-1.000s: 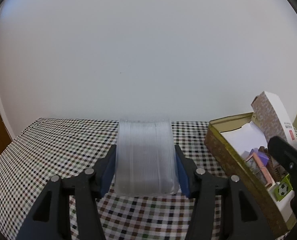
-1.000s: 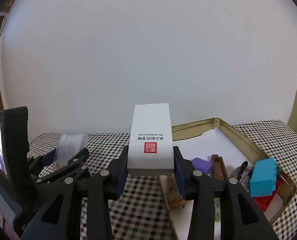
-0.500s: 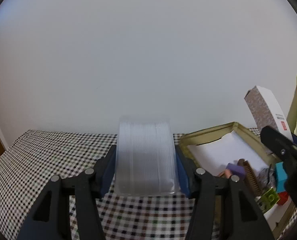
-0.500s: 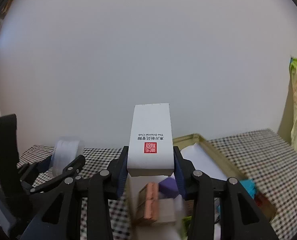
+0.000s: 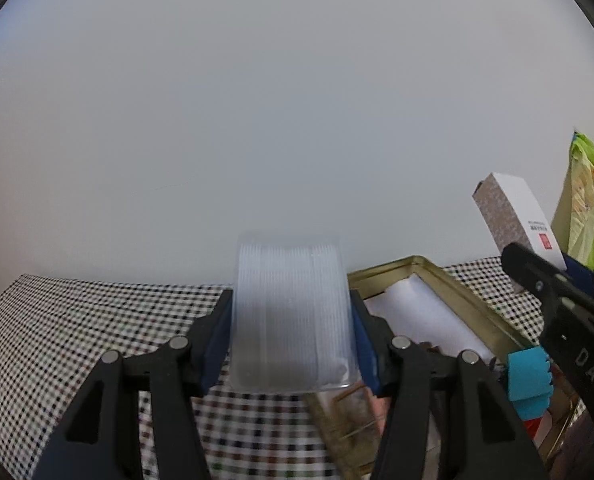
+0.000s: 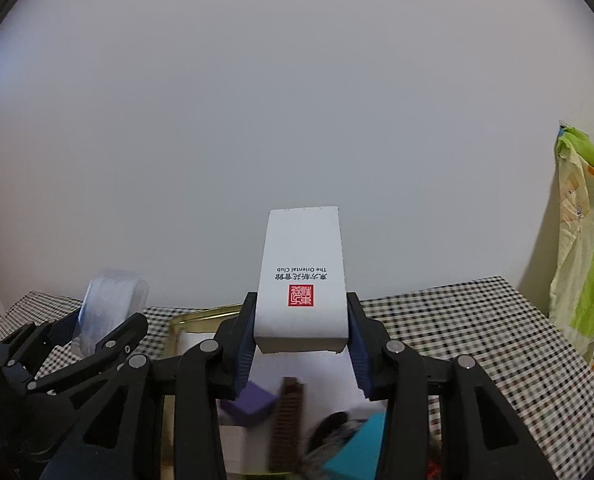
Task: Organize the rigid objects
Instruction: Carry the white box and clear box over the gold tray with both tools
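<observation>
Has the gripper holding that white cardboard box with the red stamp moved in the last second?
Yes. The right gripper, shut on the white cardboard box, has swung right: the gold metal tin has slid leftward and now lies beneath it.

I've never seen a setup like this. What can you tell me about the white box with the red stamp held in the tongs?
The tall white cardboard box with a red square stamp looks like a slim rectangular carton. Black print, upside down, sits above the stamp, and one side is brown-patterned. The right tongs clamp its lower end with blue pads. It is held in the air, leaning away, above the gold metal tin.
</observation>
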Action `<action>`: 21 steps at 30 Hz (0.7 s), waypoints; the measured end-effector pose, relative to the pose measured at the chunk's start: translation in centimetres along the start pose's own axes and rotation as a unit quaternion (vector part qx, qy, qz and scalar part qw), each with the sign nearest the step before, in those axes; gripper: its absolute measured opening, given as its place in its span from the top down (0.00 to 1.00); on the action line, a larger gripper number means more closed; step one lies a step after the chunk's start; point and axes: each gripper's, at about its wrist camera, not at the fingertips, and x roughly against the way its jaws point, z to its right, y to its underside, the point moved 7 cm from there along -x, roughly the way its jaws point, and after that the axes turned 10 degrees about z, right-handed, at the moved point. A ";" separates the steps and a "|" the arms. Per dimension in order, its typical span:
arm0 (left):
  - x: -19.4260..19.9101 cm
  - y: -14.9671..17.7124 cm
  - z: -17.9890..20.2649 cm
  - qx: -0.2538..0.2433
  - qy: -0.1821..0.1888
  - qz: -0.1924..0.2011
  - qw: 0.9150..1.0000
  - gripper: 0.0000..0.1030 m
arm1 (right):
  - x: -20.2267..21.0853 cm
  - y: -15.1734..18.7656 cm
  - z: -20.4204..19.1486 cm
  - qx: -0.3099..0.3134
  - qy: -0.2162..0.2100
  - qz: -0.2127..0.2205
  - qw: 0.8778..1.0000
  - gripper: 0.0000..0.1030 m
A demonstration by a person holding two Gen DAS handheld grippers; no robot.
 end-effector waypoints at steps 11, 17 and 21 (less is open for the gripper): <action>-2.3 0.1 2.5 -0.013 0.010 -0.025 1.000 0.48 | -1.5 0.9 1.8 -0.024 -0.013 -0.043 0.999 0.57; -3.0 0.4 2.7 -0.005 0.026 -0.040 0.999 0.48 | -2.5 1.3 1.0 -0.028 -0.018 -0.061 0.998 0.57; -3.6 0.6 2.6 -0.005 0.034 -0.045 0.998 0.48 | -2.7 1.4 1.0 -0.023 -0.015 -0.077 0.997 0.57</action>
